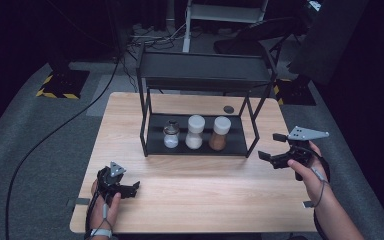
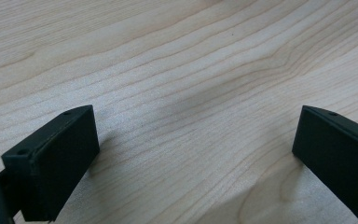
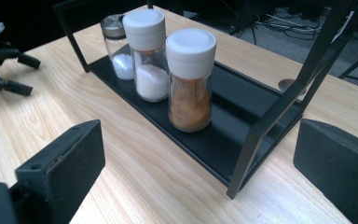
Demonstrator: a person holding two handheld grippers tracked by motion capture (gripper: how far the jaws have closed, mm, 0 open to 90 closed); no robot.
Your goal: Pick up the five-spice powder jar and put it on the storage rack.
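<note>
Right hand-held gripper (image 1: 274,148): held above the right edge of the bench (image 1: 190,205), jaws spread wide with nothing between them, aimed at the rack's right end.
Left hand-held gripper (image 1: 130,189): low over the near-left part of the bench, jaws also wide apart and empty; the left gripper view looks down on bare wood grain between them.
Nearest thing: the brown spice jar (image 3: 190,80), rightmost of three on the bottom tray of the black rack (image 1: 195,145), upright, just beside the white-filled jar (image 3: 149,55); whether the two touch cannot be told.
Farther along: a smaller shaker (image 3: 116,46) with a metal-looking cap at the tray's left end.
Handling, as judged: clear rigid body, likely glass, so smooth, fairly slippery and breakable if knocked; about half full of powder, so probably light to moderate in weight.
Where to hold: across the clear body below the white cap, jaws on its two free sides, level with the powder.
Hazards, as judged: the rack's slanted right post (image 3: 279,112) stands near the approach line, and the neighbouring jar leaves little room on that side.
</note>
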